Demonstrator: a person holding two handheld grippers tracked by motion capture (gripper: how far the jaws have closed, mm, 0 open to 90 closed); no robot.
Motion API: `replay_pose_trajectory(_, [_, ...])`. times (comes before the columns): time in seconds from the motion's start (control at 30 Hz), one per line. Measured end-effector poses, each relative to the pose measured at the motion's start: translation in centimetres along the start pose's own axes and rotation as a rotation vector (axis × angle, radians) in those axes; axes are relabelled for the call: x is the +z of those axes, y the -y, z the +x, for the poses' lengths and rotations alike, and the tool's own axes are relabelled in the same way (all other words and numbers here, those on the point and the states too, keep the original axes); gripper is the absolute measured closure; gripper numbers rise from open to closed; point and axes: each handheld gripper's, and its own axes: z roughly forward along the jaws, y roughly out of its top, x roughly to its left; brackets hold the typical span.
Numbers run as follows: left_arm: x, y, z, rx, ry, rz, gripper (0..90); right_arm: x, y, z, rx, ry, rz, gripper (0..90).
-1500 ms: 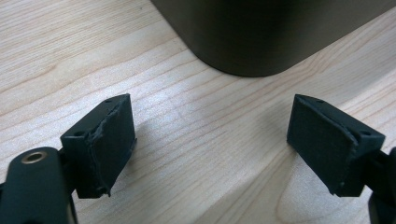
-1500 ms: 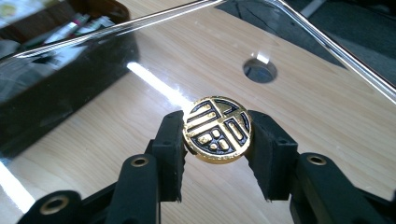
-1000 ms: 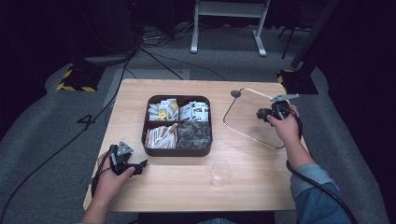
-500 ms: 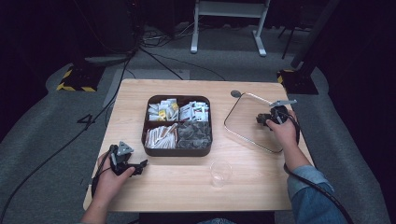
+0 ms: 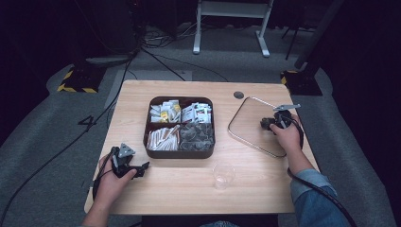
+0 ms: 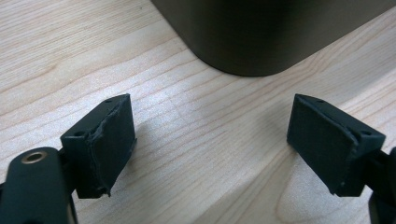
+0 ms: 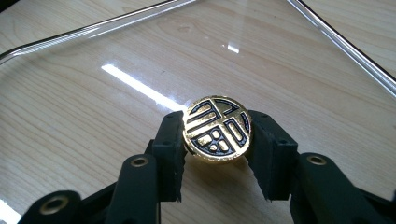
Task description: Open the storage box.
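Observation:
A clear glass lid [image 5: 250,123] with a metal rim lies flat on the right half of the table. My right gripper [image 5: 266,124] [image 7: 217,140] is shut on its round gold-and-black knob [image 7: 217,129], both pads pressing the knob's sides. The glass lid [image 7: 140,60] spreads around the knob, wood showing through it. A dark square tray [image 5: 179,152] with four compartments of packets and sachets sits mid-table. My left gripper [image 5: 140,169] [image 6: 210,149] rests near the table's front left, open, with bare wood between its pads; the tray's rounded corner [image 6: 252,42] lies just ahead of it.
A small clear cup [image 5: 223,175] stands near the front edge, between the two hands. A round cable hole [image 5: 239,95] sits at the table's [image 5: 189,194] back right. Cables trail from both grippers off the front of the table.
My right gripper has come down with the lid, which was tilted up off the table and now lies flat. The left hand has kept still.

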Motion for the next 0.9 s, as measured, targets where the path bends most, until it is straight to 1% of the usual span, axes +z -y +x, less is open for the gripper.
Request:
replay_pose_trajectory(0.17, [0.0, 0.0, 0.0, 0.000, 0.000, 0.000, 15.5, 0.2, 0.1, 0.0, 0.004, -0.008, -0.013, 58.3])
replay_pose_trajectory(0.27, [0.0, 0.0, 0.0, -0.001, 0.000, -0.001, 15.5, 0.1, 0.2, -0.1, 0.019, -0.019, -0.017, 56.7])
replay_pose_trajectory(0.3, [0.0, 0.0, 0.0, -0.001, 0.000, -0.001, 15.5, 0.1, 0.2, -0.1, 0.029, -0.022, -0.021, 52.3])
replay_pose_trajectory(0.33, [0.0, 0.0, 0.0, -0.001, 0.000, -0.001, 15.5, 0.1, 0.2, -0.1, 0.060, -0.027, -0.041, 44.3])
replay_pose_trajectory(0.37, [0.0, 0.0, 0.0, 0.000, 0.000, -0.001, 15.5, 0.1, 0.2, -0.1, 0.060, -0.027, -0.041, 44.3])
replay_pose_trajectory(0.43, [0.0, 0.0, 0.0, 0.000, 0.000, 0.000, 15.5, -0.1, 0.2, 0.0, 0.082, -0.030, -0.064, 40.7])
replay_pose_trajectory(0.47, [0.0, 0.0, 0.0, 0.000, 0.000, -0.001, 15.5, -0.2, 0.1, 0.1, 0.085, -0.030, -0.070, 39.6])
replay_pose_trajectory(0.6, [0.0, 0.0, 0.0, 0.000, 0.000, 0.000, 15.5, -0.8, -0.5, 0.4, 0.077, -0.028, -0.099, 37.8])
replay_pose_trajectory(0.7, [0.0, 0.0, 0.0, -0.001, 0.000, -0.001, 15.5, -1.4, -1.0, 0.6, 0.070, -0.024, -0.119, 38.1])
replay_pose_trajectory(0.8, [0.0, 0.0, 0.0, -0.001, 0.000, -0.001, 15.5, -2.2, -1.7, 1.1, 0.060, -0.033, -0.135, 39.4])
replay_pose_trajectory(0.83, [0.0, 0.0, 0.0, 0.000, 0.000, 0.000, 15.5, -2.2, -1.7, 1.1, 0.060, -0.033, -0.135, 39.4])
replay_pose_trajectory(0.87, [0.0, 0.0, 0.0, 0.000, 0.000, 0.000, 15.5, -2.4, -1.8, 1.3, 0.064, -0.046, -0.143, 39.3])
replay_pose_trajectory(0.9, [0.0, 0.0, 0.0, -0.001, 0.001, 0.000, 15.5, -2.8, -2.0, 1.8, 0.062, -0.070, -0.161, 40.1])
